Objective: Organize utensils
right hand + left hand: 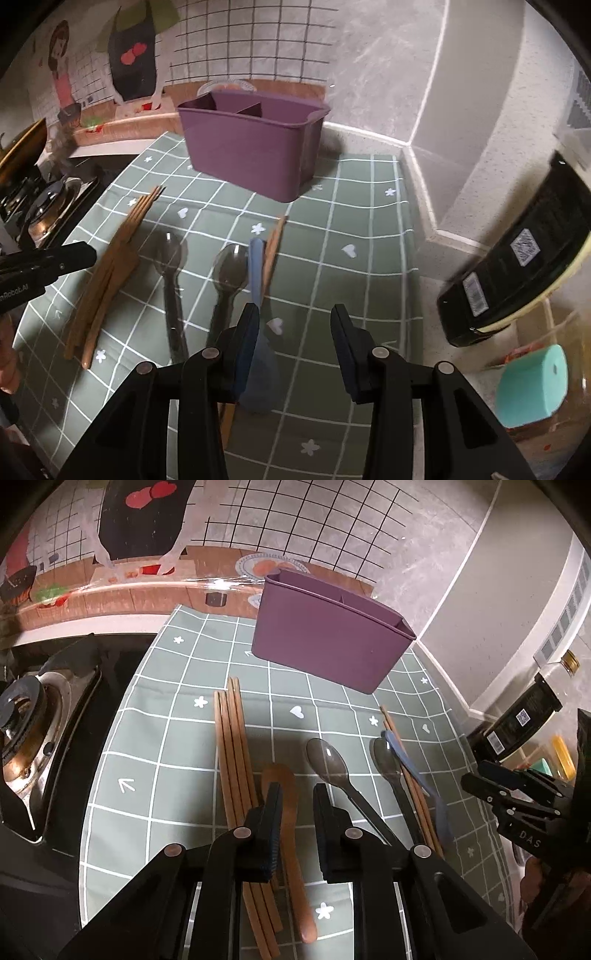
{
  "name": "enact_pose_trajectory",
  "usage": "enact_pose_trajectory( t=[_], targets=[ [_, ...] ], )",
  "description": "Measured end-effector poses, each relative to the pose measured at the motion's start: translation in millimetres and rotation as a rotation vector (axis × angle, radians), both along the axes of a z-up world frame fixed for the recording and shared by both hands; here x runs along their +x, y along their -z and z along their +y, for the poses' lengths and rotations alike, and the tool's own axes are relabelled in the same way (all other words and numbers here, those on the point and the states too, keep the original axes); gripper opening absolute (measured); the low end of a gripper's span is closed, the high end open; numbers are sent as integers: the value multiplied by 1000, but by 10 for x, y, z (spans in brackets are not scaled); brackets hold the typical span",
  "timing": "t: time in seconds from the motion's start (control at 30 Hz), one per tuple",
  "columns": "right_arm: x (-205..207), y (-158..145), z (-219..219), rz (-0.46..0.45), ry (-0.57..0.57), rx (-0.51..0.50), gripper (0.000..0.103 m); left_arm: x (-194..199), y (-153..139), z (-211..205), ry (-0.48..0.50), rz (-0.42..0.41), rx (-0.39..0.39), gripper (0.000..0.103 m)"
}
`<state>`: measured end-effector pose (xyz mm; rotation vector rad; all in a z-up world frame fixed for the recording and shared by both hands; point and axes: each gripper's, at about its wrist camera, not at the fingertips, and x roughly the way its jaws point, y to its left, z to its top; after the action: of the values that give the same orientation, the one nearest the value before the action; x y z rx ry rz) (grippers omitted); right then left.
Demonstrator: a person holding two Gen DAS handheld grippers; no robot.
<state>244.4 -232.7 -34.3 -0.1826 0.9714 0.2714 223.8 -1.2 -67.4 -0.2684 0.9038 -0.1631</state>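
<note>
On the green checked mat [155, 738], in front of the purple utensil caddy [328, 642], the utensils are laid out in a rough row. From the left wrist view, a bundle of wooden chopsticks [232, 753] is seen nearest the stove side of the caddy, a wooden spoon [291, 830] just beside it, then two clear dark plastic spoons [328, 760] and, farthest from the stove, a blue spoon [413, 764] lying across another pair of chopsticks [417, 797]. The left gripper [295, 794] is held with its jaws parted, the wooden spoon's bowl seen between them; whether the pads touch it cannot be told. The right gripper [517, 794] is seen only from the side here, at the mat's far edge from the stove.

In the right wrist view, the caddy's inside is shown (a divider splits it into compartments, none visibly filled), which the other view barely gives. The right gripper [295, 325] is spread wide, and the blue spoon's handle lies under and against its left finger [247, 347], not pinched. The left gripper [48, 262] enters from the stove side, over the chopstick bundle.

A gas stove [33, 731] is set beside the mat, away from the caddy. Behind the caddy a tiled wall with a cartoon kitchen sticker [129, 66] is seen. A dark bottle [517, 266] and a teal roll [532, 384] stand off the mat on the grey counter (somewhat blurred).
</note>
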Motion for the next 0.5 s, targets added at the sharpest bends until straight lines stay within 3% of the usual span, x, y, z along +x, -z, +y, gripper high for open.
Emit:
enact_pose_trajectory(
  t=[0.2,0.33,0.5],
  targets=[
    [80,111,27,62,-24,33,39,39,76,57,-17,45,-15,17],
    [70,190,13,112,-53,113,38,43,150,69,-11,73,-25,18],
    [115,245,124,117,-72,82,26,58,238,77,-10,106,-29,18]
  ],
)
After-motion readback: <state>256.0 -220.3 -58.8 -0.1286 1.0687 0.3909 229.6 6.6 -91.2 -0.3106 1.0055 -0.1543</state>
